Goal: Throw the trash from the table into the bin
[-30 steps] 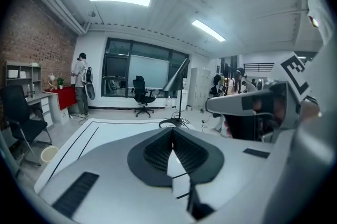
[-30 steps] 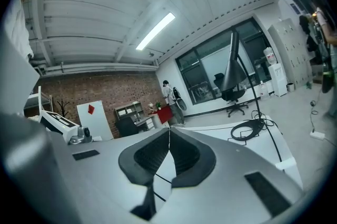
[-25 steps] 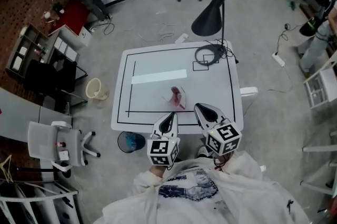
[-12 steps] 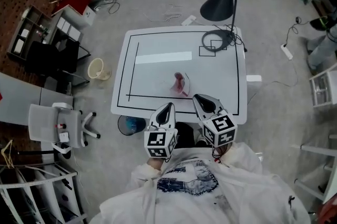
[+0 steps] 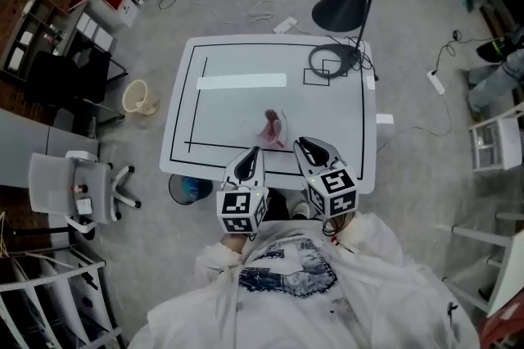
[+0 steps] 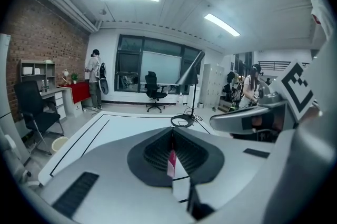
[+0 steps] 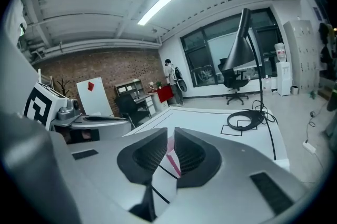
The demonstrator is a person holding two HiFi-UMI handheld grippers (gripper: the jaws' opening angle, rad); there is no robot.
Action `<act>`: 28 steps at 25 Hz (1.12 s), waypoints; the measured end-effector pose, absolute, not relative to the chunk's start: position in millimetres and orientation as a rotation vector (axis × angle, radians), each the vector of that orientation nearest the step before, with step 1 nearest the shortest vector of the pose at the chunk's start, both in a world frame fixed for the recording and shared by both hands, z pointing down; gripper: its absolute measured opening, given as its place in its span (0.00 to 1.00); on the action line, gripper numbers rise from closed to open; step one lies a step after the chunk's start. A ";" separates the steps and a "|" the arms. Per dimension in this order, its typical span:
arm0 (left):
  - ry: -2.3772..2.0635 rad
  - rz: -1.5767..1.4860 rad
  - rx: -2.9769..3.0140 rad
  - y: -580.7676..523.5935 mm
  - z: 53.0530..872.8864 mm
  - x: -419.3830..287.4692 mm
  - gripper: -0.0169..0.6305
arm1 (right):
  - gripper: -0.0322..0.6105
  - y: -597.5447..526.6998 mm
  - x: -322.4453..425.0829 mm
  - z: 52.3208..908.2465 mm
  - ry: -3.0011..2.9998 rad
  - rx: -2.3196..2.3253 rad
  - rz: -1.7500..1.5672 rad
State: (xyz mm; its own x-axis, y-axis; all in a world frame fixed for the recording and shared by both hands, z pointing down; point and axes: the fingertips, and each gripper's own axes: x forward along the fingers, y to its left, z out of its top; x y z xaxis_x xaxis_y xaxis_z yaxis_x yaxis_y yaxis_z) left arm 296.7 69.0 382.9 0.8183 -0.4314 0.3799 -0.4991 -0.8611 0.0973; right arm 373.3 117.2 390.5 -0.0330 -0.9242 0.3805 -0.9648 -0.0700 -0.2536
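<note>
Just beyond the left gripper (image 5: 251, 151) and right gripper (image 5: 302, 142), jaws together, lies the trash (image 5: 273, 128).

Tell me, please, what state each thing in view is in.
Left claw: shut, empty, above the table near its near edge.
Right claw: shut, empty, beside the left one.
Pink wrapper: crumpled, lying on the table, untouched.
Dark bin: upright on the floor by the table's near left corner, open-topped.
Lamp: upright on the table; lit or not, cannot tell.
</note>
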 end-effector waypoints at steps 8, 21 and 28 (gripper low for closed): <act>-0.768 0.514 2.785 52.5 383.0 293.9 0.04 | 0.17 106.2 368.4 397.3 -2.094 2.075 0.747; -0.828 0.555 2.753 40.2 387.4 278.5 0.04 | 0.70 82.4 353.9 432.8 -2.080 2.001 0.837; -0.896 0.561 2.736 21.1 385.4 264.6 0.04 | 0.71 63.7 351.2 459.9 -2.026 1.909 0.837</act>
State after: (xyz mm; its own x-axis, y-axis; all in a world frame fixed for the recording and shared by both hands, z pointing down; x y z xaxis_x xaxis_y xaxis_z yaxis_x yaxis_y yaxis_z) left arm 264.6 21.1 385.4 0.7428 -0.5242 0.4164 -0.6035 -0.7936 0.0775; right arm 351.2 63.7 459.9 -0.1218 -0.8358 0.5354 -0.9700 -0.0142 -0.2428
